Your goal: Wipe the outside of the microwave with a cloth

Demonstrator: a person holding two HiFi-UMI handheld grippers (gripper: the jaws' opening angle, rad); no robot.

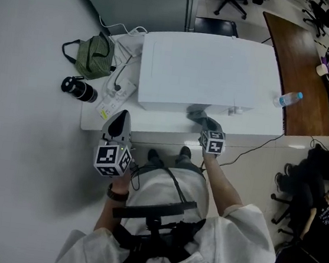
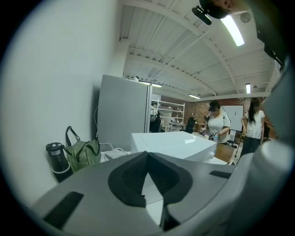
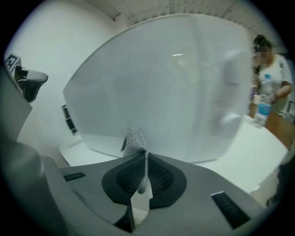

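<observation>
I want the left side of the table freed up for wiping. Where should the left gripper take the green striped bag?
Probably by its dark handle loop, which arches clear above the soft, slumped green striped bag. Come down from above and in front, since the black flask stands close beside it. Open the left gripper first: its jaws are shut, with nothing between them.

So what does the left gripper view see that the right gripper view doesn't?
Only the left gripper view: a green striped bag and a black flask by the wall. Only the right gripper view: the grey cloth pinched in the right gripper, close to the white microwave. Both: that microwave, and a person standing far behind.
</observation>
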